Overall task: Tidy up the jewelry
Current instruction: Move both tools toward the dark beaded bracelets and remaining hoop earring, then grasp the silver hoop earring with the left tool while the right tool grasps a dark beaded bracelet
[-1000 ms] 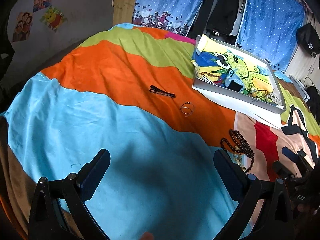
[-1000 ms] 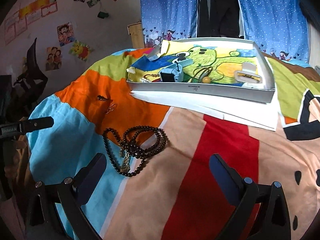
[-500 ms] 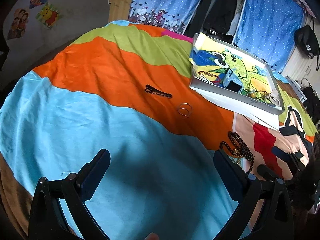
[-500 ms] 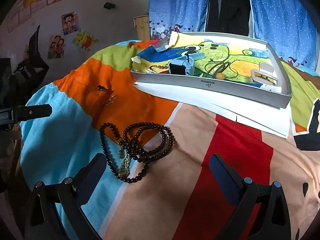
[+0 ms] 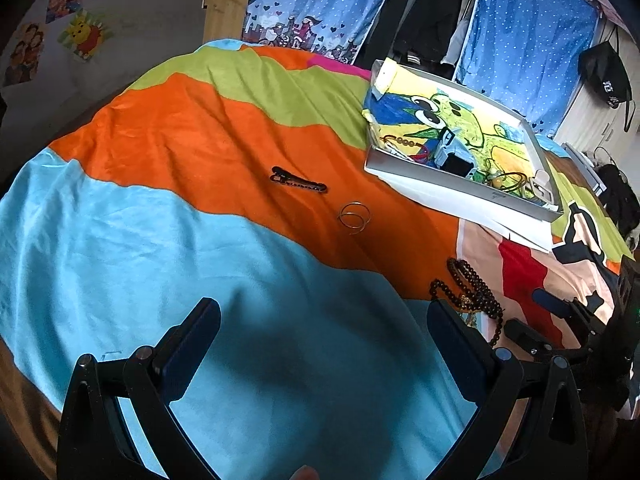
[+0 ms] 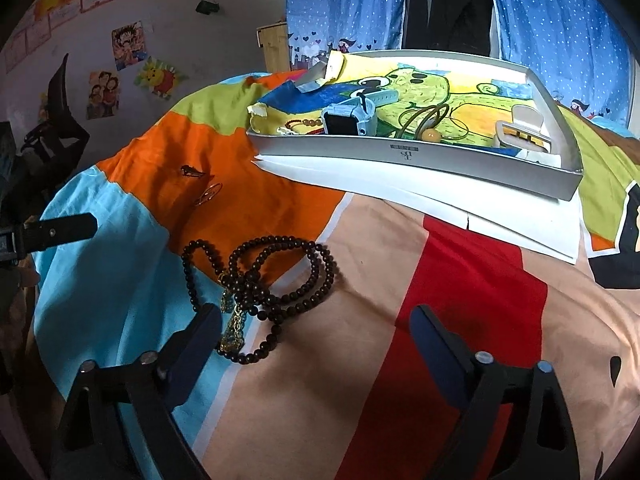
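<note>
A dark bead necklace [image 6: 264, 276] with a gold chain lies coiled on the bedspread just ahead of my right gripper [image 6: 316, 332], which is open and empty; its left finger is close to the chain. The necklace also shows in the left wrist view [image 5: 468, 288]. A dark hair clip [image 5: 298, 181] and thin hoop earrings [image 5: 354, 216] lie on the orange stripe, well ahead of my open, empty left gripper [image 5: 324, 332]. A shallow white box [image 6: 420, 156] with a cartoon lining holds a blue watch [image 6: 348, 118], beads and rings.
The colourful striped bedspread [image 5: 160, 240] covers the whole work surface. White paper sheets [image 6: 400, 200] lie under the box. Blue curtains [image 5: 320, 8] and hanging dark clothes are behind the bed. The right gripper appears at the right edge of the left wrist view [image 5: 536, 320].
My right gripper has moved forward and down toward the bead necklace, which now lies just ahead of its fingers. The left gripper has shifted slightly left. Both stay open.
</note>
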`<state>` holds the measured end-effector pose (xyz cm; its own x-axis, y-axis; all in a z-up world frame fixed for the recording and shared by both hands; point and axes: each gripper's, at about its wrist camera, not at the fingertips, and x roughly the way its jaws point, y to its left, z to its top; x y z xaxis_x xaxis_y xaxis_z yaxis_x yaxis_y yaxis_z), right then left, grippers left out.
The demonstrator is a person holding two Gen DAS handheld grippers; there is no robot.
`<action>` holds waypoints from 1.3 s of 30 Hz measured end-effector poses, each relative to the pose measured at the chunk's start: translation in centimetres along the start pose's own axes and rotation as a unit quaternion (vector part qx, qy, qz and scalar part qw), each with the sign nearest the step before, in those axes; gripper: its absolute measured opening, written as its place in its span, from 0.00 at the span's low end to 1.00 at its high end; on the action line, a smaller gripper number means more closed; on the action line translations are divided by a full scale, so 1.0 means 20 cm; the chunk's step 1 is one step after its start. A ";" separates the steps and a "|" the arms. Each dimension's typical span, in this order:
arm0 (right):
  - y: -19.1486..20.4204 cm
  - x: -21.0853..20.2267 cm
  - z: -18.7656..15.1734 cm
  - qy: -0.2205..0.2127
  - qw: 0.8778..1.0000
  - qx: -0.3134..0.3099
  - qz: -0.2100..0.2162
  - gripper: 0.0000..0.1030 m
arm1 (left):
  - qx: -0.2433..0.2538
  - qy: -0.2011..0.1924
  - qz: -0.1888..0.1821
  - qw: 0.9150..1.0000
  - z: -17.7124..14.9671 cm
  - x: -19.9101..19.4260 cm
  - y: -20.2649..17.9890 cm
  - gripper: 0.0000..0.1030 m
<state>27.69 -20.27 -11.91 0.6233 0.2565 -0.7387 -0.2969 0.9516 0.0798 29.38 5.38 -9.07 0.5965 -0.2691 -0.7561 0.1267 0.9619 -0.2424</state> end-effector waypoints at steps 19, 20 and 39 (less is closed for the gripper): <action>0.02 0.08 0.06 -0.006 0.999 0.012 0.043 0.62 | 0.046 -0.034 -0.038 0.998 0.15 0.17 -0.04 0.97; 0.03 0.09 0.07 -0.006 0.999 0.014 0.047 0.60 | 0.046 -0.035 -0.043 0.997 0.17 0.19 -0.03 0.96; 0.05 0.25 0.10 0.022 0.997 0.031 0.071 0.50 | 0.043 0.053 -0.106 0.992 0.34 0.60 0.03 0.37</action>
<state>31.95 -17.60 -14.15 0.5458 0.3822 -0.7456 -0.3332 0.9155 0.2254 42.01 2.99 -14.24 0.4641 -0.4646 -0.7542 0.3092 0.8828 -0.3536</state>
